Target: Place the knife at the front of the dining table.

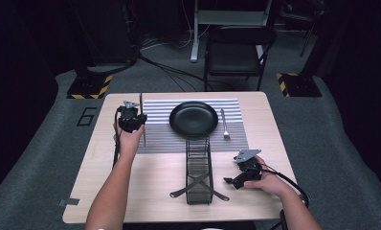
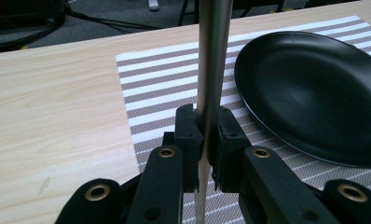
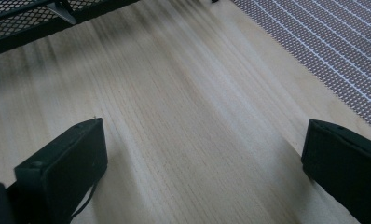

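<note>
While the left gripper [image 1: 131, 120] is held above the mat's [image 1: 164, 136] left edge, its jaws are clamped on a knife [image 2: 211, 70], which is gripped low on its metal shaft and stands nearly upright, tilted slightly. The likely step, judged from the setting, is laying the knife on the mat left of the plate [image 1: 194, 118]; a fork [image 1: 224, 125] already lies on the mat at the plate's right. For a clean placement, the knife should be tipped flat and parallel to the plate's side before the jaws are released, and lowered until it touches the mat, so that it is not dropped or left skewed. A strip of bare mat is seen between the plate rim and the mat's left edge, and it is narrow, so the knife should be kept off the rim. Beyond the mat, the table's [image 1: 97, 163] left side is open for withdrawal.

The right gripper [image 1: 241, 175] rests near the table's right edge with its jaws wide apart and nothing between them. A wire basket [image 1: 198, 167] with crossed utensils lies just beside it, toward the near edge, and should be avoided by any reach.
</note>
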Motion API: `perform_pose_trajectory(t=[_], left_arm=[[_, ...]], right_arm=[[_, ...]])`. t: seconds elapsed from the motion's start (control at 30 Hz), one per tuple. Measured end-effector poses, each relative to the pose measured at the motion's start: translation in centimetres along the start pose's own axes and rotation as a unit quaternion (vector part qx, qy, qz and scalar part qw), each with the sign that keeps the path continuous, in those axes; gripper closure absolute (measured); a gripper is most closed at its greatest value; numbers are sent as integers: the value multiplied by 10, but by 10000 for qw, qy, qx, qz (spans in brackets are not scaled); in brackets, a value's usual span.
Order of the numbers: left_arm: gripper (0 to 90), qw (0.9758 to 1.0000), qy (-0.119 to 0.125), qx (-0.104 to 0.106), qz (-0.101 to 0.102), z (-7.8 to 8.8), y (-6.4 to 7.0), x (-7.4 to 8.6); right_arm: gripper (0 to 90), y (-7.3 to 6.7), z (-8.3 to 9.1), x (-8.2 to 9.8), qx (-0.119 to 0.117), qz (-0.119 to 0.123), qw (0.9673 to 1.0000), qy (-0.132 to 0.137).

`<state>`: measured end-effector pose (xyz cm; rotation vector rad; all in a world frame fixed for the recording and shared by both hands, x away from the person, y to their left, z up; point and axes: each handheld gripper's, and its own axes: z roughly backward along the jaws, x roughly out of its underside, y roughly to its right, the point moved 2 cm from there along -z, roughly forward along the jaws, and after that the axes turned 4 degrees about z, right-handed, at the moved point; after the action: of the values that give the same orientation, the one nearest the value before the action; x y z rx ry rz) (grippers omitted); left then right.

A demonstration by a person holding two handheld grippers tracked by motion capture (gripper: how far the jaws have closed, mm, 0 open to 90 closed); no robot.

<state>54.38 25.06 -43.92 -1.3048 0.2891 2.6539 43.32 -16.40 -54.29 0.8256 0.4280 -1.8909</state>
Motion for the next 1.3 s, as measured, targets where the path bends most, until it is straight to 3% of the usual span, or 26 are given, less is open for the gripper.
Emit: perform_pose_trajectory(t=[0.23,0.33,0.5,0.7,0.77,0.93,1.3], left_arm=[[823,9993,12,-16,381,-23,-7,4],[823,9991,68,-39,414,-30,-11,5],[823,9988,-115,-133,458,-42,-10,4],[823,9987,-75,-175,482,-45,-2,-2],[823,9981,41,-194,581,-44,0,-5],[823,9973,49,-288,676,-45,1,-14],[823,9916,105,-520,1177,-65,-8,-6]], right_arm=[[0,0,0,0,3,-4,10000,1],[0,0,0,0,0,-2,10000,3],[0,0,0,0,-1,0,10000,-1],[0,0,0,0,-6,6,10000,1],[0,0,0,0,1,-3,10000,2],[0,0,0,0,1,-6,10000,1],[0,0,0,0,2,-4,10000,1]])
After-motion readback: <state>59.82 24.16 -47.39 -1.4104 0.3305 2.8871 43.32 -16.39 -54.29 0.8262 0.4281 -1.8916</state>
